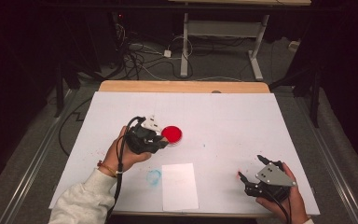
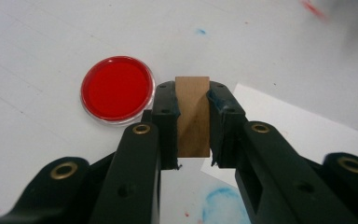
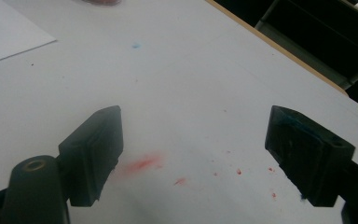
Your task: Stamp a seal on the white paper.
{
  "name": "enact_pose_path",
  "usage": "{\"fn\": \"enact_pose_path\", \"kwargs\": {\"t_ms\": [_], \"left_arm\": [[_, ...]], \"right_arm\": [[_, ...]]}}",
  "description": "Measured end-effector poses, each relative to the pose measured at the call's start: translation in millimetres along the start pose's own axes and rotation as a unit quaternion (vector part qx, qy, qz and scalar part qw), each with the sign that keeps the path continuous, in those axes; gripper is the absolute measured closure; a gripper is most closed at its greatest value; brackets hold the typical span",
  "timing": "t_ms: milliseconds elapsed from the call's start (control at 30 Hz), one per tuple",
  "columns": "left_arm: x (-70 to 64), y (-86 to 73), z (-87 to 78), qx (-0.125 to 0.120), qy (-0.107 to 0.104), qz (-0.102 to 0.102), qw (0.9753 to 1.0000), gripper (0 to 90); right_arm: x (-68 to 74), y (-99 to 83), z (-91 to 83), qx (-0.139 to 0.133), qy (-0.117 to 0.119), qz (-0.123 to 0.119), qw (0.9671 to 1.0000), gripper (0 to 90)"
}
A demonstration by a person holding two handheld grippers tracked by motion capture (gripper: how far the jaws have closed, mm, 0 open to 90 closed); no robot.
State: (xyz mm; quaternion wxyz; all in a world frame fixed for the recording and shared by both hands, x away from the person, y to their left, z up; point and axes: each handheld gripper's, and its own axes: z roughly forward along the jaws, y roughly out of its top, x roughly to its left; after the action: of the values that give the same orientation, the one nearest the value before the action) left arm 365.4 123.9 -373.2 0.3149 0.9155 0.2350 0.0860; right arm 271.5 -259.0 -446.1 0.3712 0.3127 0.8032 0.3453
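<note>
Dark room, cables on the floor behind; the bench [image 1: 121, 86] is covered by a white sheet [image 1: 242, 121] speckled with red and blue paint marks. The left gripper [image 1: 161, 139] is held over the sheet just beside a round dish of red paint [image 1: 172, 134], its jaws clamped on a small wooden block [image 2: 193, 116], seen upright between the pads in the left gripper view. The dish [image 2: 117, 89] is seen just left of the block there, not touching it. A smaller white paper [image 1: 180, 186] lies near the front edge, with a blue smudge [image 1: 154, 177] beside it. The right gripper [image 1: 246, 182] is held low at the front right, jaws wide apart, nothing between them; a red smear [image 3: 142, 164] is seen on the sheet below.
</note>
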Motion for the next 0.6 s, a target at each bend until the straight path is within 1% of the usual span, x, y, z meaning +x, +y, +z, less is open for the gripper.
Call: {"fn": "enact_pose_path", "kwargs": {"t_ms": [67, 100, 167, 300, 467, 533, 567, 600], "left_arm": [[-4.9, -2.3, -0.5, 0.006, -0.003, 0.011, 0.9999, 73.8], [-7.6, -3.5, -0.4, 0.005, -0.004, 0.014, 0.9999, 73.8], [-12.7, -5.9, -0.1, 0.000, -0.008, 0.014, 0.9999, 73.8], [-23.3, -9.6, 4.5, 0.010, -0.022, 0.031, 0.9992, 73.8], [-32.8, -13.9, 12.6, 0.009, -0.040, 0.035, 0.9986, 73.7], [-36.2, -14.9, 17.5, 0.020, -0.046, 0.049, 0.9975, 73.7], [-38.5, -15.3, 20.4, 0.026, -0.048, 0.052, 0.9972, 73.7], [-40.4, -15.5, 23.4, 0.035, -0.051, 0.060, 0.9963, 73.8]], "right_arm": [[0.4, -0.1, -0.2, 0.000, 0.000, 0.000, 1.0000, 19.7], [0.6, -0.1, -0.3, 0.001, 0.000, -0.001, 1.0000, 19.7], [0.7, -0.3, -0.1, 0.001, 0.000, 0.000, 1.0000, 19.7], [1.8, -0.3, 0.2, 0.004, 0.000, -0.003, 1.0000, 19.7], [3.1, -0.2, 0.3, 0.004, 0.001, -0.006, 1.0000, 19.7], [3.0, -0.3, 0.3, 0.005, 0.001, -0.005, 1.0000, 19.7], [3.0, -0.3, 0.4, 0.005, 0.001, -0.005, 1.0000, 19.7], [3.0, -0.3, 0.4, 0.005, 0.001, -0.006, 1.0000, 19.7]]}}
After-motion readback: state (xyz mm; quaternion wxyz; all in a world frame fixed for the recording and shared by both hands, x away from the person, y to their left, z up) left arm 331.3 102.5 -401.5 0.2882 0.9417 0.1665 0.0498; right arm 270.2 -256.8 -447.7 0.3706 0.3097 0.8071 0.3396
